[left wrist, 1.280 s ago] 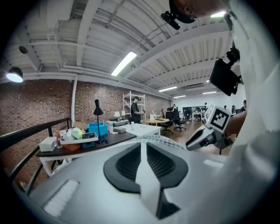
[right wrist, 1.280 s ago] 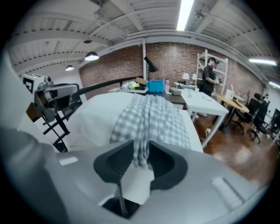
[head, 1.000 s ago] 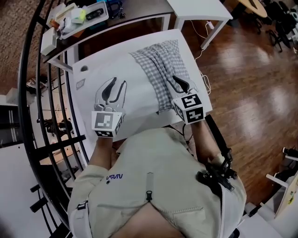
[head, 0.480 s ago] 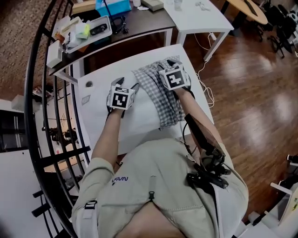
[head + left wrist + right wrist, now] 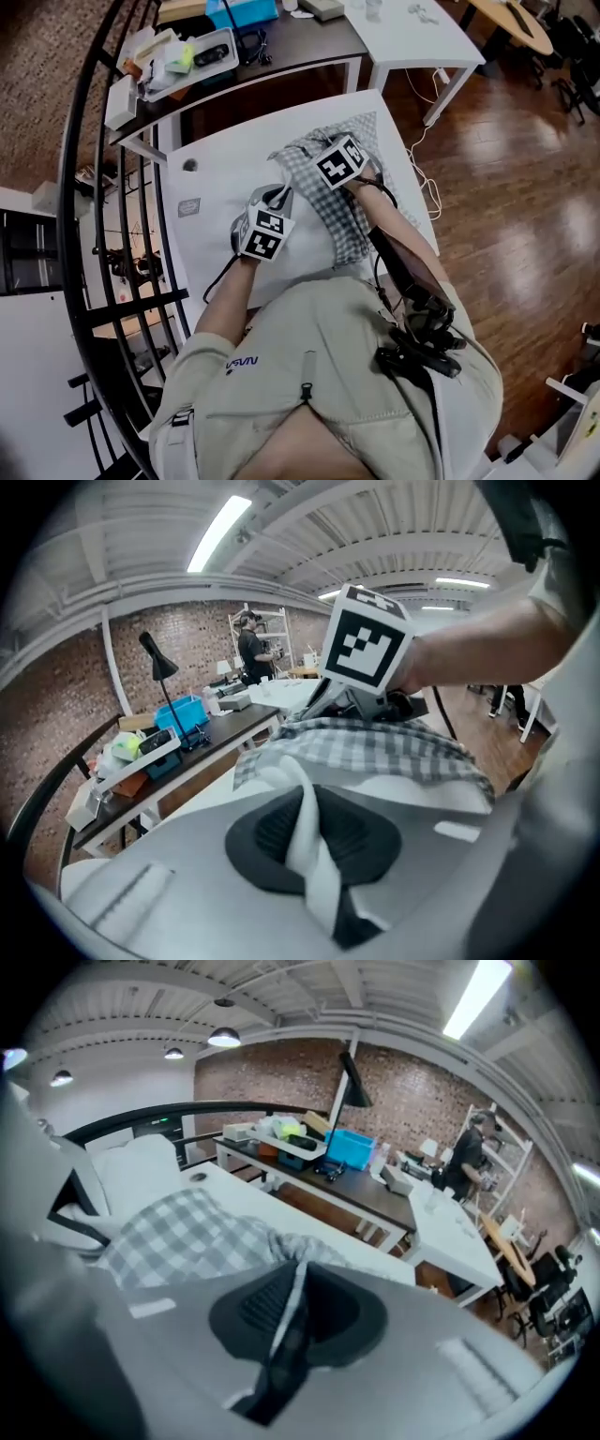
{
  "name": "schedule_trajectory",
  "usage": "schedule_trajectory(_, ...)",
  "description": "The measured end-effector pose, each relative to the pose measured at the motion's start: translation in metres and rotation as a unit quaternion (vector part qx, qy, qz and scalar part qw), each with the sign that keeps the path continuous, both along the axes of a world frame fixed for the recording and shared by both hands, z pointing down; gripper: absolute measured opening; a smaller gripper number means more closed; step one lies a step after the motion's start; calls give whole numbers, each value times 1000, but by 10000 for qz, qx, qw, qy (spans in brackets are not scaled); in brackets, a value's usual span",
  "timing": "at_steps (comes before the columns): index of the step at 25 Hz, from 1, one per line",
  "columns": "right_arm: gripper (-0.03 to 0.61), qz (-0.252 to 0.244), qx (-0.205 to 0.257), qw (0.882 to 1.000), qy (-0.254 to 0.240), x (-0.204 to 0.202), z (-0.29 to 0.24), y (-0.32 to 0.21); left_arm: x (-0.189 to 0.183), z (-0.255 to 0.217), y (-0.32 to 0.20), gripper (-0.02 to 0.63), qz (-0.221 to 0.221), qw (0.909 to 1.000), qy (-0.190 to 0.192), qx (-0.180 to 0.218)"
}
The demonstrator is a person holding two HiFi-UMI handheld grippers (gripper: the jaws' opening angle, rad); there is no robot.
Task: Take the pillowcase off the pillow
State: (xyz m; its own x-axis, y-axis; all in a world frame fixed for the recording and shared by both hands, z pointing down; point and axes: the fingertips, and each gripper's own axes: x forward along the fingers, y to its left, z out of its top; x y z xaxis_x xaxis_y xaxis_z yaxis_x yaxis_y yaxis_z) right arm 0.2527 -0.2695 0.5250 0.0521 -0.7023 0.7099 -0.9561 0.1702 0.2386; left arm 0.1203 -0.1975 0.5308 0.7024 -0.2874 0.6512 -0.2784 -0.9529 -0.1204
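The grey-and-white checked pillowcase (image 5: 349,220) lies rumpled along the right side of the white table (image 5: 211,187). The left gripper (image 5: 304,794), jaws just closed, pinches a strip of white cloth (image 5: 309,855) at its edge. The right gripper (image 5: 292,1288), also just closed, nips a thin checked fold.

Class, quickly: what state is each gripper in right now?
Left gripper: jaws just closed, pinching the white pillow.
Right gripper: jaws just closed, pinching the checked pillowcase.

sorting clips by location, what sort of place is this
Probably a loft-style workshop or lab rather than a home: a red brick wall, a curved black metal railing, and a dark worktable cluttered with trays and boxes.
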Motion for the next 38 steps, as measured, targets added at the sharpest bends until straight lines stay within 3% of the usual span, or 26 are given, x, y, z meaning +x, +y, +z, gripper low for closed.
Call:
schedule_trajectory(6,17,822,877,9927,137,47,-51,11,-23,-68,12,21,14,9965,701,463)
schedule_trajectory(12,15,1862,1229,9748,-84,110,-65,41,-55,-111,30,21,-57,9895,1331,557)
schedule_trajectory(16,15,2504,1047,9624,-84,147,-47,65,-73,-108,26,20,-380,9871,1508,379)
schedule_trajectory(20,14,3025,653,9503,-349,182,-1,103,-87,-95,9,21,-632,9882,1370,252)
schedule_trajectory(25,32,2423,831,9631,-826,155,17,100,-70,-64,-24,55,-628,9921,1068,215)
schedule_trajectory(28,144,2294,1175,9606,-1041,138,-4,104,-59,-62,-35,165,-625,9921,1072,182)
schedule_trajectory(30,146,2169,1507,9581,-1110,119,-28,113,-60,-75,-32,219,-622,9909,1160,275)
schedule_trajectory(34,146,1816,1946,9551,-1298,62,-56,148,-61,-93,27,265,-206,9921,1172,389)
schedule_trajectory(38,146,1531,1728,9613,-1506,-5,-45,198,-58,-51,114,305,677,9962,434,347)
